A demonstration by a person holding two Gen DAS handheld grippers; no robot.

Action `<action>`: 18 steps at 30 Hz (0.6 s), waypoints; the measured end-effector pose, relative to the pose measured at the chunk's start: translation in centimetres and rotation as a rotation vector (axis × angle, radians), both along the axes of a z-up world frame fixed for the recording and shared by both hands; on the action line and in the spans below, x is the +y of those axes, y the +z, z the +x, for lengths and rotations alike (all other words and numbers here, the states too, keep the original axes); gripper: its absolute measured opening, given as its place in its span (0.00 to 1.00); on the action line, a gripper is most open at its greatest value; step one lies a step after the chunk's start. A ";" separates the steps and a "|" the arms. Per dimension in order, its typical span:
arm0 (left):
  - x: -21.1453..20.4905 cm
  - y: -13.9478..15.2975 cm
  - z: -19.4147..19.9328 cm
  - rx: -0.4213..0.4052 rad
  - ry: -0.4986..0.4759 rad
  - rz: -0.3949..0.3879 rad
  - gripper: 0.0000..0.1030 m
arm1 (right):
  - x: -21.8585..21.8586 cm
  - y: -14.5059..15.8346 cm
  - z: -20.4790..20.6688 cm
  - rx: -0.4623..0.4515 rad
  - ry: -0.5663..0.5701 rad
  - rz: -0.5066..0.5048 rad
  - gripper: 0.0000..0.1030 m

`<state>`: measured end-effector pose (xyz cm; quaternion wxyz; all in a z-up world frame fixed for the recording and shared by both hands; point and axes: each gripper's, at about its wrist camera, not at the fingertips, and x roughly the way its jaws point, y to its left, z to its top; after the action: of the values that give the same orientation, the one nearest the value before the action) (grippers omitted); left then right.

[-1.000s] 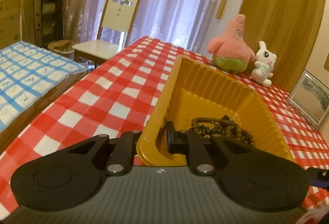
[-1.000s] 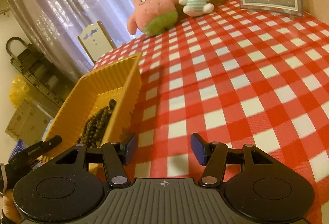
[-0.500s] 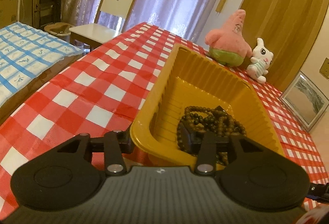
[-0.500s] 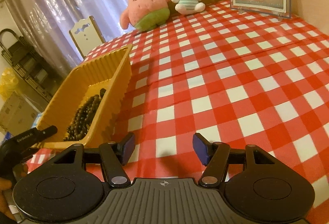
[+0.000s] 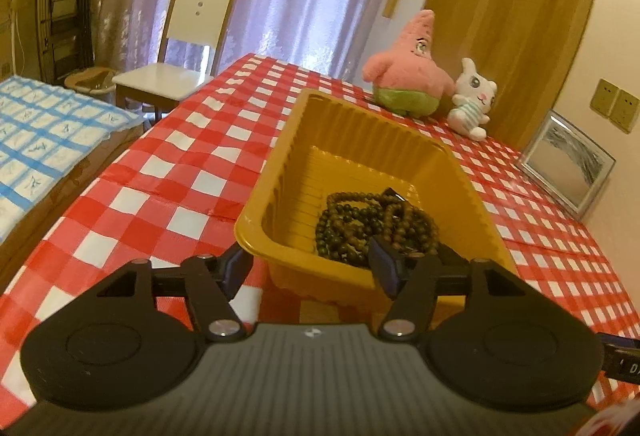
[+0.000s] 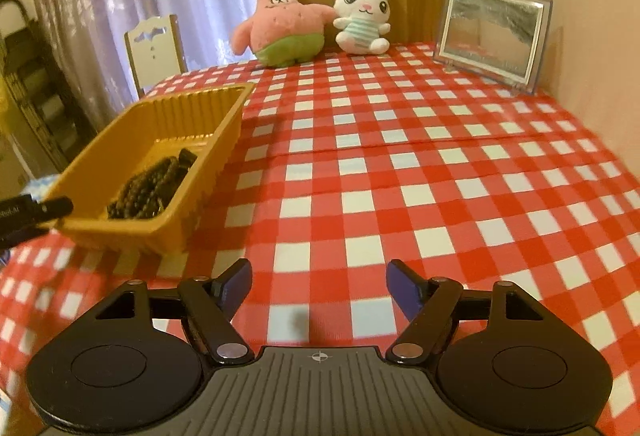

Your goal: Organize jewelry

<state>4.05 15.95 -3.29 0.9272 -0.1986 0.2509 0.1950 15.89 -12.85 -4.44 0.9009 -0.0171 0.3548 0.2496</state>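
Left wrist view has your left claw (image 5: 312, 268) spread wide, pinching nothing. It sits right at the near short end of the yellow tray (image 5: 276, 172), with one fingertip outside the tray's near-left corner and the other over the near rim, close to the beads. The bead bracelets (image 5: 372, 224), a dark brown and greenish pile, lie in the near half of that tray, just ahead of the claw and a bit to its right. Whether the fingertip actually touches the rim or the beads, can't tell from here.

Over on the right wrist view, your right claw (image 6: 318, 286) is also spread, holding nothing, above bare red-and-white checkered tabletop (image 6: 400, 164). From that claw the tray is ahead and off to the left, well apart, and you can see the beads bunched toward its near end. The tip of your left claw pokes in at the far left edge beside the tray's near corner.

Far ahead of both claws, at the back of the tabletop, a pink star plush (image 6: 282, 22) and a white bunny plush (image 6: 362, 18) touch each other, with a framed picture (image 6: 494, 36) standing to their right.
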 end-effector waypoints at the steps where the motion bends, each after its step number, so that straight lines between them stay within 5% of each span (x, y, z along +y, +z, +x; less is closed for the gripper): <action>1: -0.3 0.2 -0.3 0.003 -0.003 -0.008 0.61 | 0.0 0.0 -0.4 -0.005 -0.003 -0.007 0.72; 18: -8.3 3.0 -5.3 0.062 -0.178 0.139 0.65 | -3.0 0.9 -6.1 0.060 0.002 0.098 0.72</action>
<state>-1.26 7.62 -0.34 0.9441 -0.1046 0.2819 0.1350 9.77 -15.89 -3.56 0.8893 0.0339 0.3689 0.2681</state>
